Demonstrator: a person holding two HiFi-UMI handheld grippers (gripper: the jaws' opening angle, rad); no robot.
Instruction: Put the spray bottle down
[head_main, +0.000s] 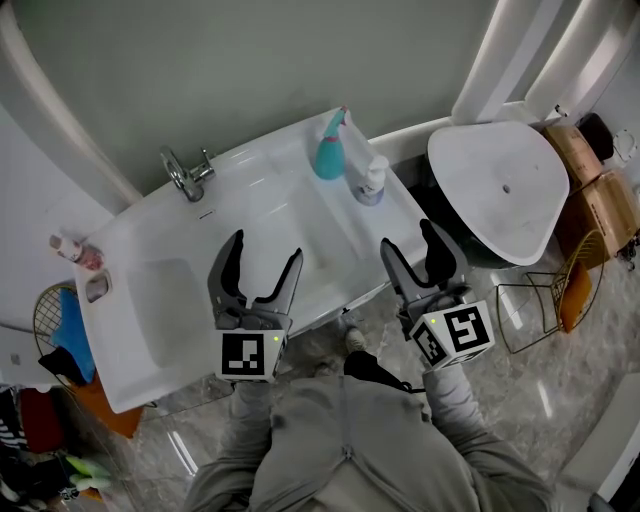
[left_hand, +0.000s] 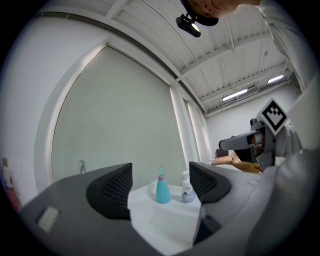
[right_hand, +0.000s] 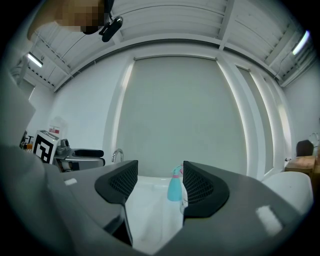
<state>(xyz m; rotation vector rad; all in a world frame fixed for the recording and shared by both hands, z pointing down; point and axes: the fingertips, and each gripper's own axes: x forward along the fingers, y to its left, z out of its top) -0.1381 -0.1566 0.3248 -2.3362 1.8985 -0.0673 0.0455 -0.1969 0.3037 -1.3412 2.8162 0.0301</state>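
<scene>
- A tap (head_main: 185, 172) stands at the back left of the white sink (head_main: 150, 300).
- The left gripper (head_main: 267, 247) hovers over the sink, jaws wide apart with nothing between them.
- The teal spray bottle (head_main: 329, 152) stands upright on the sink's back edge, well clear of both grippers and just beside a white pump bottle (head_main: 372, 180).
- The right gripper (head_main: 407, 236) is over the sink's front right edge, jaws wide and empty too.
- At far right is a white rounded lid (head_main: 495, 190), possibly a toilet's.
</scene>
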